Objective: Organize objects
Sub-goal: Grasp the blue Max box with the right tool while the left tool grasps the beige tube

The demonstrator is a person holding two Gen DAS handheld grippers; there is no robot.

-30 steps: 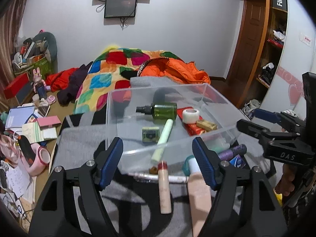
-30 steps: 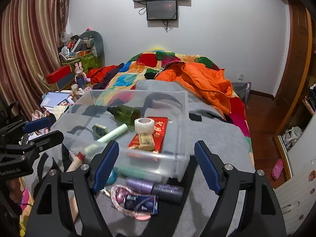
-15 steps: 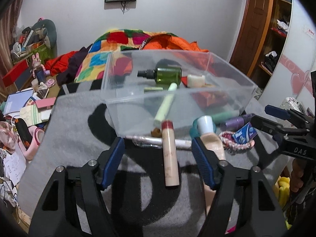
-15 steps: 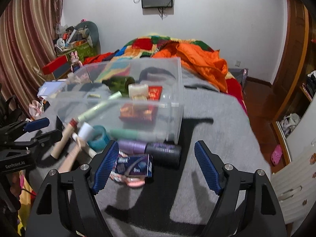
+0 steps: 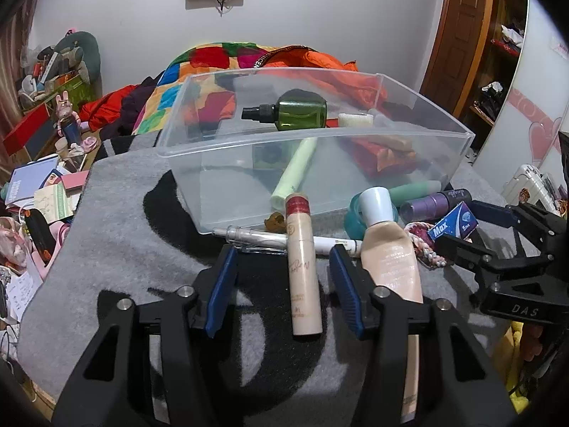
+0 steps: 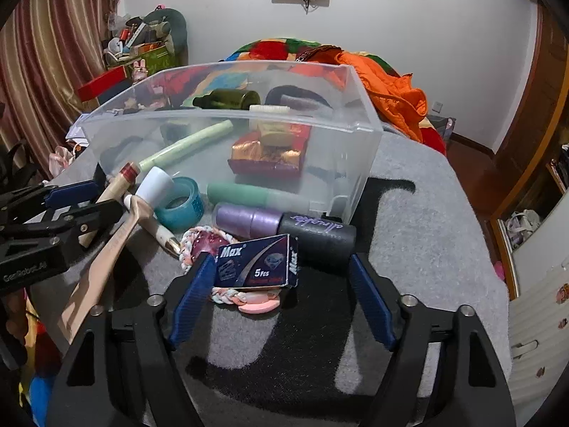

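The beige tube (image 5: pixel 389 259) just right of the left gripper (image 5: pixel 282 284) runs behind its right finger (image 5: pixel 346 295) — lower end hidden. Ahead, items inside the bin (image 5: pixel 227 178) blur behind its frosted wall. The mat (image 6: pixel 426 220) under the right gripper (image 6: pixel 281 295) is cut off — bottom edge.

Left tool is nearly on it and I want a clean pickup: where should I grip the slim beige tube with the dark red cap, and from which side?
Grip the slim beige tube with the dark red cap across its bare middle, coming from above and the near end. It lies flat, lengthwise between the open left tool, its cap end resting over the white pen.
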